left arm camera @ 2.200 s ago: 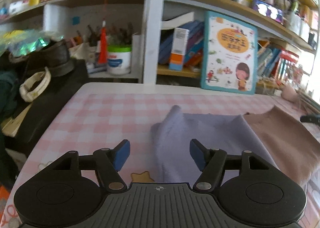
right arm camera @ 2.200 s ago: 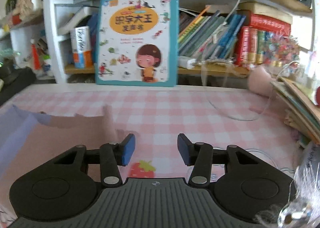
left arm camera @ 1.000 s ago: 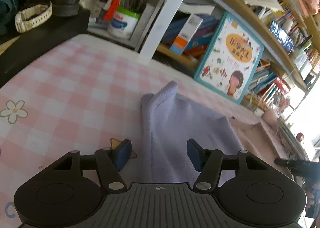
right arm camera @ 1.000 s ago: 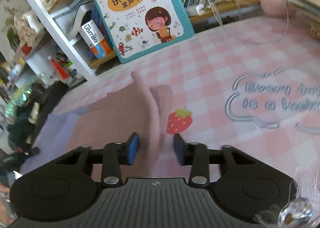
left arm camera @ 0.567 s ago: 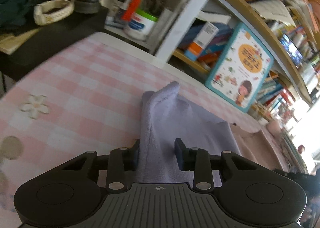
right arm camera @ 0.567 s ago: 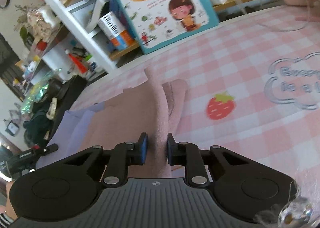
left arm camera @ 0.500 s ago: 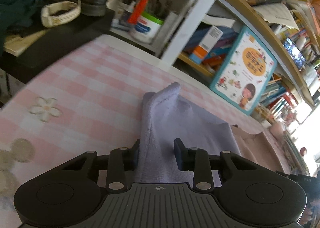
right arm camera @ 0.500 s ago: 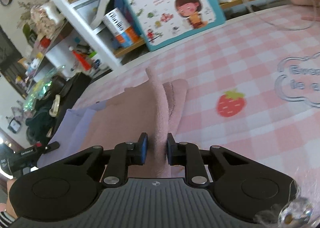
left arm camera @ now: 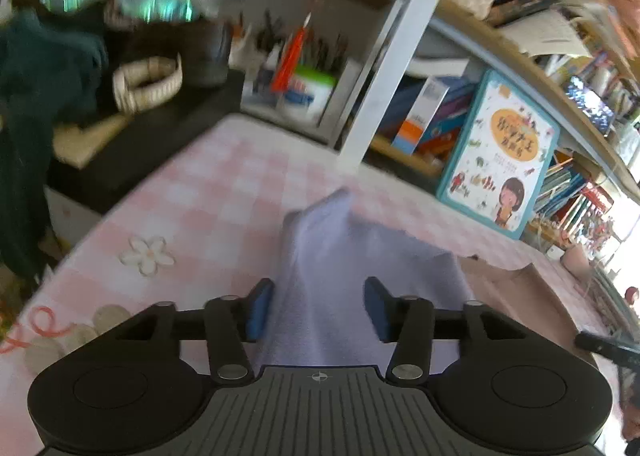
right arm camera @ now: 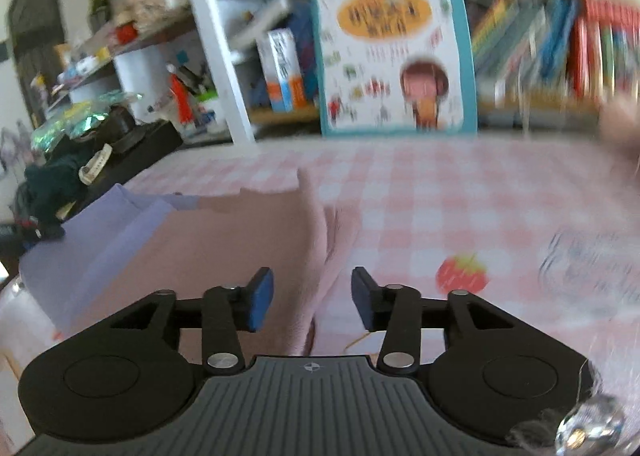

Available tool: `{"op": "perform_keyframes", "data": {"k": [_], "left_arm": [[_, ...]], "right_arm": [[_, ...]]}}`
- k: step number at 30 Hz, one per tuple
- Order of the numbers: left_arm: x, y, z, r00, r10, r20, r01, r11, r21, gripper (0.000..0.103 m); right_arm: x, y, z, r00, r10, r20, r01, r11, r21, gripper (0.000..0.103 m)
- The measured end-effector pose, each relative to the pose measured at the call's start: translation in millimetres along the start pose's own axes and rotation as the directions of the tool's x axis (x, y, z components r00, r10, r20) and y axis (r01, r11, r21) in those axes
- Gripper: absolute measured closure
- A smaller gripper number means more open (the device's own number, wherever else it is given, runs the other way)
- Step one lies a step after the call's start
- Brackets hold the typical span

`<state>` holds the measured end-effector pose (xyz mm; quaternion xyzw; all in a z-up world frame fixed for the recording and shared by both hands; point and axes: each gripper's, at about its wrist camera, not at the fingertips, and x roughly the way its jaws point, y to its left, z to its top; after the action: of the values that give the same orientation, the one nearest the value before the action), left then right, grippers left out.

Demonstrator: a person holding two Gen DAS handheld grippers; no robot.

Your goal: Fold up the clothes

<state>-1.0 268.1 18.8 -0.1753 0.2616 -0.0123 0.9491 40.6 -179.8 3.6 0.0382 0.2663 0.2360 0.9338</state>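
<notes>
Pink-and-white checked cloth covers the table (left arm camera: 224, 195), which runs back to a crowded bookshelf (right arm camera: 560, 35) at the far side; a picture book (left arm camera: 500, 159) leans there.

**Garment.** One garment lies on the table, lilac on its left part (left arm camera: 344, 264) and dusty pink on its right part (right arm camera: 224, 248). The surface is matte and fleecy. A ridge of lilac fabric peaks upward at the left end; a similar pink ridge (right arm camera: 316, 223) stands at the right end, with loose layers just beside it.

**Left claw** (left arm camera: 318, 310). Jaws stand wide apart. The lilac ridge runs between them and brushes the left pad, but nothing is pinched.

**Right claw** (right arm camera: 306, 298). Jaws stand wide apart, straddling the pink ridge without clamping it.

**Handling (judgement).**
- Fabric appears soft, light and limp; expect it to sag and drag when lifted.
- Fleece should offer good friction to the pads; slippage is unlikely, and nothing is fragile.
- Take hold at each raised ridge or at the end edge, pinching all layers together so that no under-layer trails.
- Lift both ends evenly to keep the fold line straight.

Both views are motion-blurred; fine seam detail cannot be read.
</notes>
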Motion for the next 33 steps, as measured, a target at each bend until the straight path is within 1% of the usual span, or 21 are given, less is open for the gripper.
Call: {"op": "perform_keyframes", "data": {"k": [1,4,5,8,9,10,13,15,18,20,21,23,25,29,33], "left_arm": [[-7,-4,-1,1.0,0.011,0.017,-0.011,1.0,0.016,0.052],[-28,-14,-7,0.998,0.034,0.053,-0.035,0.999,0.03,0.05],[-34,-17,-10,0.997,0.036,0.061,-0.038,0.999,0.027,0.044],[-53,-26,-19,0.996,0.035,0.081,-0.037,0.999,0.016,0.039],[-59,-29,-22,0.996,0.034,0.087,-0.036,0.999,0.013,0.034],[-64,-32,-25,0.995,0.034,0.093,-0.035,0.999,0.008,0.033],[-78,-40,-33,0.994,0.04,0.105,-0.039,0.999,-0.014,0.029],[-83,-44,-39,0.994,0.046,0.099,-0.042,0.998,-0.045,0.028],[-82,-43,-46,0.996,0.05,0.074,-0.041,0.993,-0.114,0.028],[-77,-42,-50,0.996,0.073,0.051,-0.064,0.987,-0.149,0.028],[-72,-40,-52,0.996,0.083,0.034,-0.076,0.983,-0.169,0.03],[-64,-34,-54,0.997,0.072,0.002,-0.07,0.97,-0.233,0.03],[-56,-25,-56,0.999,0.031,-0.009,-0.033,0.946,-0.324,0.03],[-43,-11,-56,1.0,-0.014,0.012,0.018,0.886,-0.463,0.031],[-34,-5,-63,0.999,-0.015,0.038,0.034,0.831,-0.555,0.031]], "right_arm": [[-5,0,-1,1.0,0.003,0.021,-0.002,1.0,-0.028,0.057],[-11,3,-7,0.999,0.032,0.021,-0.03,0.995,-0.098,0.051],[-13,3,-8,0.999,0.042,0.021,-0.039,0.992,-0.121,0.048],[-19,5,-14,0.997,0.071,0.019,-0.066,0.98,-0.19,0.045],[-21,6,-16,0.997,0.081,0.018,-0.075,0.974,-0.213,0.044],[-23,7,-18,0.996,0.09,0.016,-0.084,0.968,-0.236,0.043],[-29,9,-24,0.993,0.119,0.01,-0.11,0.947,-0.303,0.037],[-30,9,-27,0.992,0.128,0.0,-0.121,0.937,-0.328,0.035],[-28,5,-28,0.99,0.143,-0.01,-0.139,0.935,-0.325,0.033],[-28,1,-28,0.988,0.153,-0.009,-0.148,0.937,-0.318,0.032],[-28,0,-27,0.988,0.156,-0.008,-0.15,0.937,-0.315,0.032],[-26,0,-27,0.987,0.16,-0.009,-0.154,0.935,-0.321,0.032],[-24,0,-27,0.987,0.162,-0.012,-0.157,0.932,-0.327,0.032],[-16,1,-29,0.988,0.144,-0.053,-0.154,0.929,-0.335,0.032],[-11,2,-31,0.988,0.129,-0.083,-0.15,0.927,-0.343,0.032]]}}
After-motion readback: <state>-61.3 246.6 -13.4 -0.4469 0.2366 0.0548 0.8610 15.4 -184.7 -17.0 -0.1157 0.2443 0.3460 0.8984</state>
